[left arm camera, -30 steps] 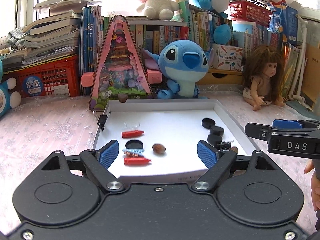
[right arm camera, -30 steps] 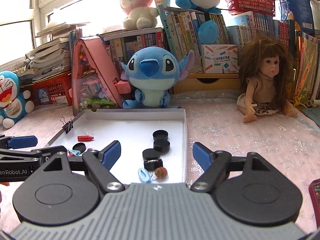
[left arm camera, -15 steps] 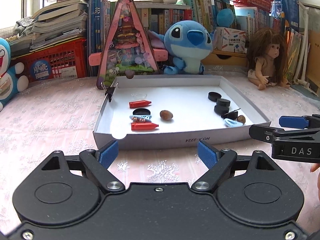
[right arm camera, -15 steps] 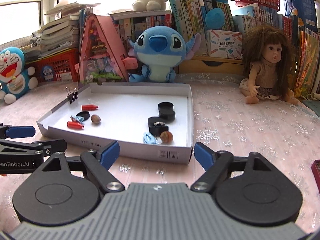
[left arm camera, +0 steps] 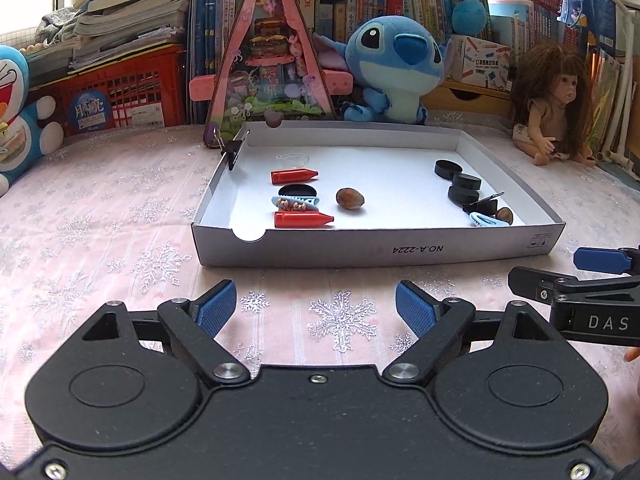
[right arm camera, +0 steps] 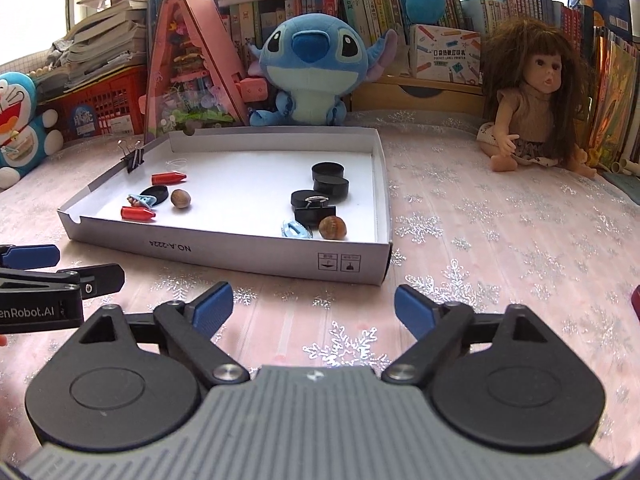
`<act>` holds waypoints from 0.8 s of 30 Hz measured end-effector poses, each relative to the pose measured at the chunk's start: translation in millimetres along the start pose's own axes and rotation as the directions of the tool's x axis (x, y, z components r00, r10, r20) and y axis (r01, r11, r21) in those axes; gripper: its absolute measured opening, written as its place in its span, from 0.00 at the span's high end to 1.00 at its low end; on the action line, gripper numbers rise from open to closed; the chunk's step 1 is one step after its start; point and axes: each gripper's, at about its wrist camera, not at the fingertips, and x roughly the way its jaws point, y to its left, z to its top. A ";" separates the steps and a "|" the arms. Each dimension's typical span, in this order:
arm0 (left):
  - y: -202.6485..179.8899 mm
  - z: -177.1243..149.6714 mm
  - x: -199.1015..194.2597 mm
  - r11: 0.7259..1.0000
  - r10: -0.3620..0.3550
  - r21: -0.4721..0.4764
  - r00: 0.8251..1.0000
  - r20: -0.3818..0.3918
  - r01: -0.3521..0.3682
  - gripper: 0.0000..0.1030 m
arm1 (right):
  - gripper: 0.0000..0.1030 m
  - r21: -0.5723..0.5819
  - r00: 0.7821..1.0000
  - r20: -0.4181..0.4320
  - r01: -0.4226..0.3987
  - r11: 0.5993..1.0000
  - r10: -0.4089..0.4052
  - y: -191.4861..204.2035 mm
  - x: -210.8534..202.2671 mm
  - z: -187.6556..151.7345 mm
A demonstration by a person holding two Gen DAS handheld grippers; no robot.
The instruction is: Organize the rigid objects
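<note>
A shallow white box (left arm camera: 376, 248) lies on the pink snowflake cloth. Its left part holds two red crayon-like pieces (left arm camera: 302, 219), a flat black disc (left arm camera: 297, 191), a small blue clip and a nut (left arm camera: 350, 199). On its right side lie black discs (right arm camera: 330, 180), a binder clip (right arm camera: 316, 210), a blue clip (right arm camera: 294, 229) and a second nut (right arm camera: 332, 227). My left gripper (left arm camera: 316, 304) hangs open over the cloth in front of the box. My right gripper (right arm camera: 313, 310) is beside it at the box's right corner, jaws opening, nothing between them.
A binder clip (right arm camera: 134, 156) sits on the box's left wall. Behind the box stand a blue plush (left arm camera: 394, 76), a pink triangular toy pack (left arm camera: 266, 68), a red crate (left arm camera: 116, 96) and rows of books. A doll (right arm camera: 532, 96) sits at the right.
Both grippers have drawn back from over the box and sunk toward the cloth, so the whole box now lies beyond their fingertips. The right jaws stand slightly wider.
</note>
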 end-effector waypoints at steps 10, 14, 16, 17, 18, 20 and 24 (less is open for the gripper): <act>1.6 -2.1 16.0 0.999 0.042 -0.002 0.999 -0.022 -0.042 0.13 | 0.04 -0.021 0.999 -0.038 0.035 0.999 -0.036 6.2 13.4 -4.0; 4.1 -2.4 18.8 0.999 0.053 -0.009 0.998 -0.028 -0.053 0.08 | 0.00 -0.019 0.998 -0.050 0.041 0.999 -0.042 6.5 16.4 -3.7; 4.7 -2.3 20.0 0.998 0.057 -0.010 0.998 -0.032 -0.057 0.06 | 0.00 -0.011 0.998 -0.055 0.036 0.999 -0.036 5.2 17.3 -3.8; 4.8 -2.4 20.5 0.998 0.059 -0.011 0.998 -0.034 -0.059 0.04 | 0.00 -0.008 0.998 -0.057 0.034 0.999 -0.034 4.7 17.5 -3.9; 5.0 -2.5 21.1 0.998 0.060 -0.011 0.997 -0.037 -0.061 0.02 | 0.00 -0.006 0.998 -0.058 0.032 0.999 -0.032 4.4 17.6 -3.9; 5.1 -2.6 21.8 0.998 0.062 -0.011 0.997 -0.042 -0.063 0.01 | 0.00 -0.004 0.998 -0.059 0.031 1.000 -0.031 4.3 17.6 -4.0; 5.1 -2.8 21.8 0.998 0.062 -0.012 0.997 -0.042 -0.063 0.00 | 0.00 -0.003 0.998 -0.059 0.030 1.000 -0.031 4.0 17.6 -3.9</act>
